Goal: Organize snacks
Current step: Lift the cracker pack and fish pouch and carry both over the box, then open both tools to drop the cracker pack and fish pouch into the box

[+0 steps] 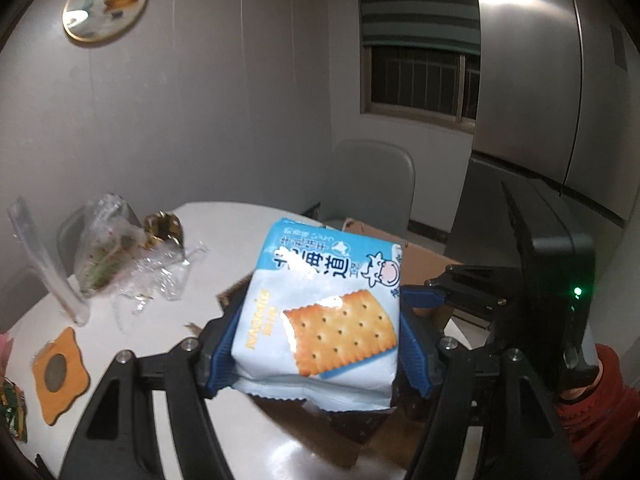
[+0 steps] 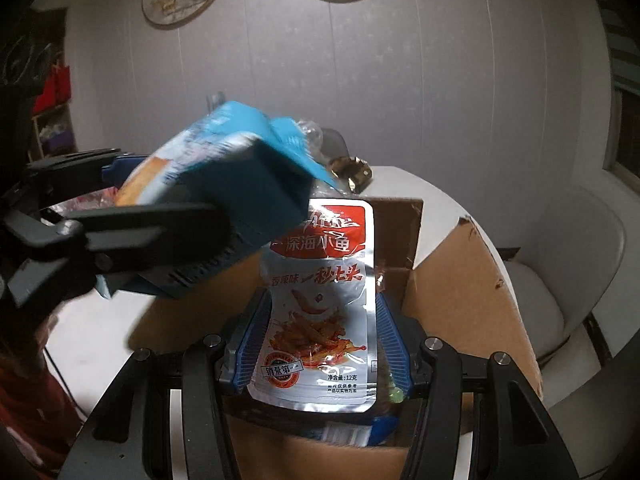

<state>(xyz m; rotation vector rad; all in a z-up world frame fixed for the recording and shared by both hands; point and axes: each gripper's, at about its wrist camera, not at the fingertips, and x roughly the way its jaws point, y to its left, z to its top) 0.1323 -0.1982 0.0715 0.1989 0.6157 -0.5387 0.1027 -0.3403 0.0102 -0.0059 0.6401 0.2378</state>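
My left gripper point(image 1: 320, 344) is shut on a light-blue cracker packet point(image 1: 320, 312) and holds it above the open cardboard box point(image 1: 424, 264). The right gripper's blue fingers point(image 1: 424, 298) show just right of the packet. In the right wrist view my right gripper point(image 2: 320, 340) is shut on a silver and red dried-fish pouch point(image 2: 320, 300), held upright over the cardboard box point(image 2: 472, 292). The left gripper point(image 2: 160, 224) with the cracker packet point(image 2: 224, 168) crosses in front at the upper left, blurred. Other packets point(image 2: 348, 432) lie inside the box.
On the round white table point(image 1: 224, 224) lie crumpled clear plastic bags point(image 1: 120, 256), a gold wrapper point(image 1: 164, 224), an orange coaster point(image 1: 60, 372) and green snack packets point(image 1: 12, 408) at the left edge. A grey chair point(image 1: 368, 184) stands behind the table, another chair point(image 2: 568, 288) at its right.
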